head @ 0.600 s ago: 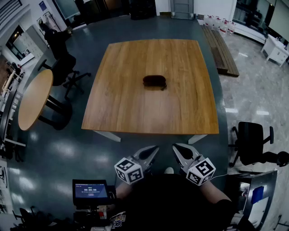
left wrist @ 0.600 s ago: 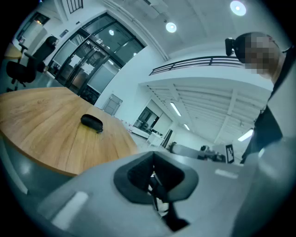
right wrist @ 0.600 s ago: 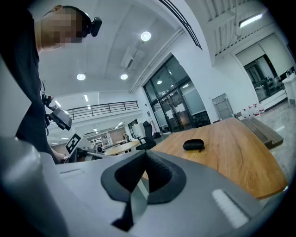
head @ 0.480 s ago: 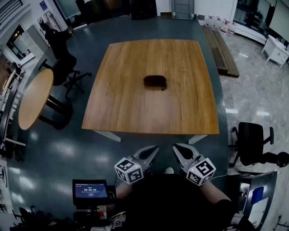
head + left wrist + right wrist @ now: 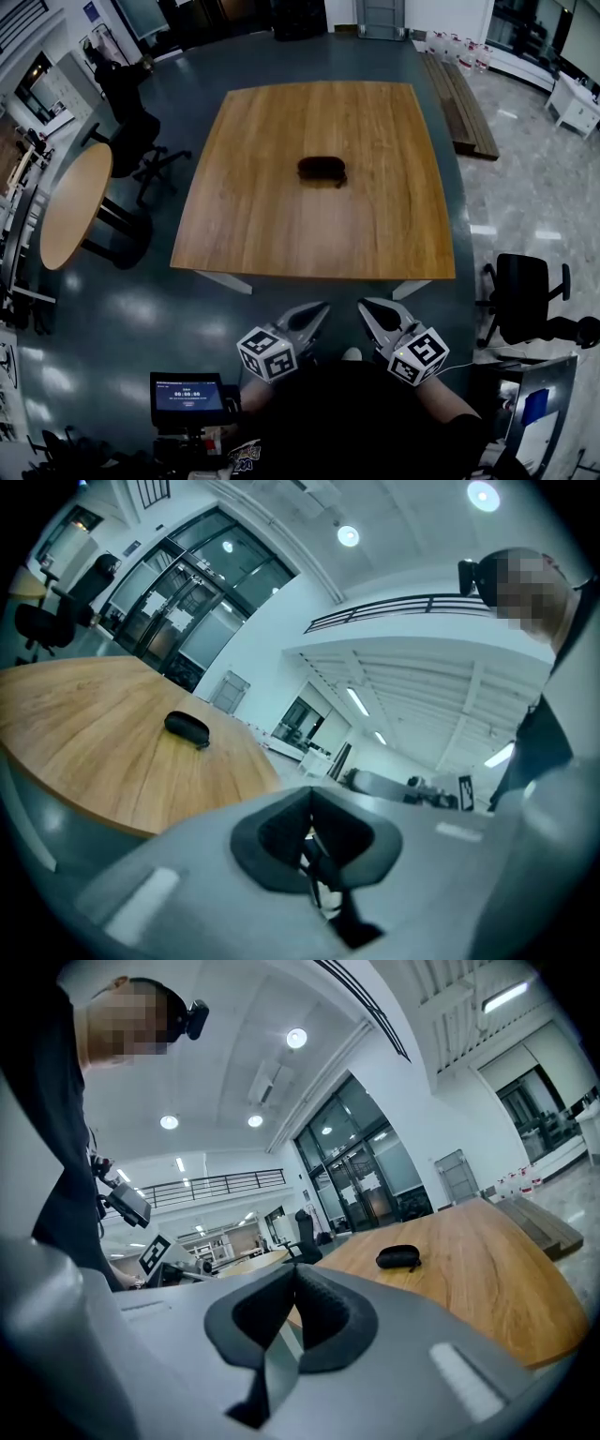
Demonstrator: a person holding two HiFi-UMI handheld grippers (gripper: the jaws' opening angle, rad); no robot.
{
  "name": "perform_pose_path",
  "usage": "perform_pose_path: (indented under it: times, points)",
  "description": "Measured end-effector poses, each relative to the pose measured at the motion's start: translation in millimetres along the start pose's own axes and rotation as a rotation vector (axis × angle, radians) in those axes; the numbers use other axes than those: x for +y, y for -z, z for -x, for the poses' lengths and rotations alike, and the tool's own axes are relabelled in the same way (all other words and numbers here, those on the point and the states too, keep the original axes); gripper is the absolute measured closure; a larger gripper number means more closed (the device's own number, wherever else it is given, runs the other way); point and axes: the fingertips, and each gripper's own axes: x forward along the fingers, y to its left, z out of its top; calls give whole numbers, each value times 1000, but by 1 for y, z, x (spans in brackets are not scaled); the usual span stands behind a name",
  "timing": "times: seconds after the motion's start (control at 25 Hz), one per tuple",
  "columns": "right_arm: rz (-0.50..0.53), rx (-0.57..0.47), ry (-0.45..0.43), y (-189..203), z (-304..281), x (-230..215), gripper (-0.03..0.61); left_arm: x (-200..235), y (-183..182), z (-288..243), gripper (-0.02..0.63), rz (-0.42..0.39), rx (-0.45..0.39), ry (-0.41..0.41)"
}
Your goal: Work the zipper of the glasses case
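Head view from above: a square wooden table (image 5: 281,225) stands on a dark floor. A small dark glasses case (image 5: 322,170) lies alone on it, a little past the middle toward the far side, its long side running left to right. Its zipper is too small to make out.

Both grippers are held close to the person's body, off the near edge of the table and well apart from the case. The left gripper (image 5: 319,311) and the right gripper (image 5: 367,307) sit side by side, tips angled toward each other, each with a marker cube at its near end.

Left gripper view: the jaws are pressed together with nothing between them, and the case (image 5: 187,728) lies far off on the table. Right gripper view: the jaws are likewise clenched and empty, and the case (image 5: 397,1257) is far ahead on the wood.

Around the table: a round table (image 5: 70,202) at the left, a black chair (image 5: 523,300) at the right, and a small screen (image 5: 187,397) near the left gripper.
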Motion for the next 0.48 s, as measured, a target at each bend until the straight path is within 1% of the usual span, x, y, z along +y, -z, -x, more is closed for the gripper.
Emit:
perform_pose_path:
  times: [0.08,0.12,0.16,0.2,0.28,0.32,0.4,0.48]
  points:
    - [-12,-11,-19,-2,-1,1,572,1,0,-1,612,6,7,-3]
    - [-19,-14,-25,-1,-2,0,557,1,1,-1,612,7,13,-5]
    - [-28,-15,-28,-1,-3,0,523,1,1,-1,612,8,18,-7]
    - [-40,-14,-27,0,-4,-3,509,3,1,-1,612,9,22,-10]
    - [-75,-14,-12,3,-11,-12,489,13,-3,0,612,21,20,-23]
    - [-94,-15,-3,3,-15,-17,469,21,-7,0,612,33,14,-32]
    - [-117,-20,15,1,-25,-27,460,37,-16,-1,612,58,7,-45]
    - [-117,-21,34,-2,-40,-36,455,53,-24,-5,612,76,11,-40]
